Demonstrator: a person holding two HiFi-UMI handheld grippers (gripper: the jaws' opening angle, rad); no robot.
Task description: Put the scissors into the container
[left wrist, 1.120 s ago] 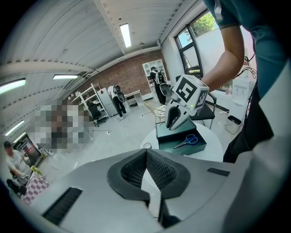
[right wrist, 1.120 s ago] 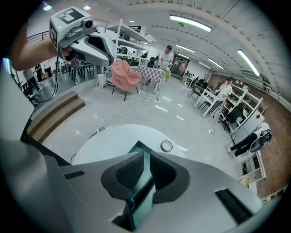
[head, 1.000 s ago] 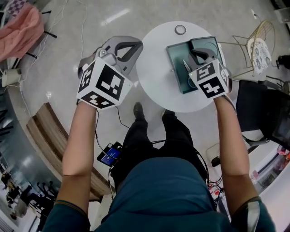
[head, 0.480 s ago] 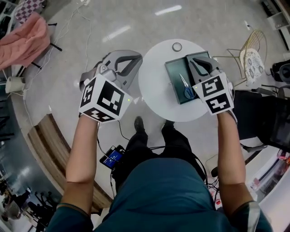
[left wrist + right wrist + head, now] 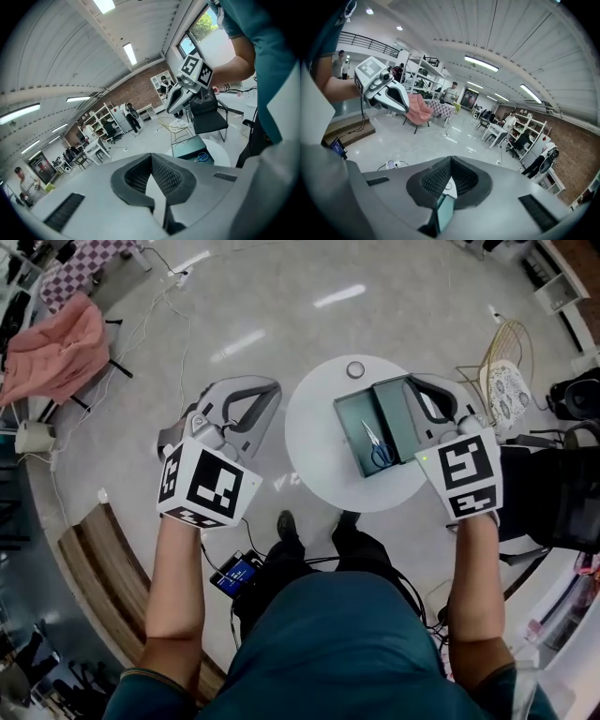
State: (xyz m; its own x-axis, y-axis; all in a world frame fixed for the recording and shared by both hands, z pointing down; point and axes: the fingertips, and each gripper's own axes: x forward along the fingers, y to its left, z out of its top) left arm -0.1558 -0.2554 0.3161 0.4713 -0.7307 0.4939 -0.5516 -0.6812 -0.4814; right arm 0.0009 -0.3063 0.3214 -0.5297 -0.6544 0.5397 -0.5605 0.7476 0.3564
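Note:
Blue-handled scissors (image 5: 377, 448) lie flat inside the dark green container (image 5: 354, 420) on the round white table (image 5: 314, 432). The container's lid (image 5: 397, 413) lies open beside the tray. My right gripper (image 5: 413, 382) is shut and holds nothing; it hovers over the lid's right side, apart from the scissors. My left gripper (image 5: 274, 390), also shut and holding nothing, hangs over the floor left of the table. In the left gripper view the scissors (image 5: 202, 157) show in the container (image 5: 187, 146) beyond the shut left gripper (image 5: 151, 157). The right gripper view shows the shut right gripper (image 5: 450, 161).
A small ring-shaped object (image 5: 355, 369) sits at the table's far edge. A gold wire chair (image 5: 511, 371) and a black chair (image 5: 555, 495) stand to the right. A wooden bench (image 5: 94, 559) and a pink cloth (image 5: 54, 341) are on the left, and a phone (image 5: 234, 572) hangs near the person's legs.
The right gripper has drawn back from over the container to its right side, leaving the scissors lying in the tray. The left gripper has drifted slightly toward the person.

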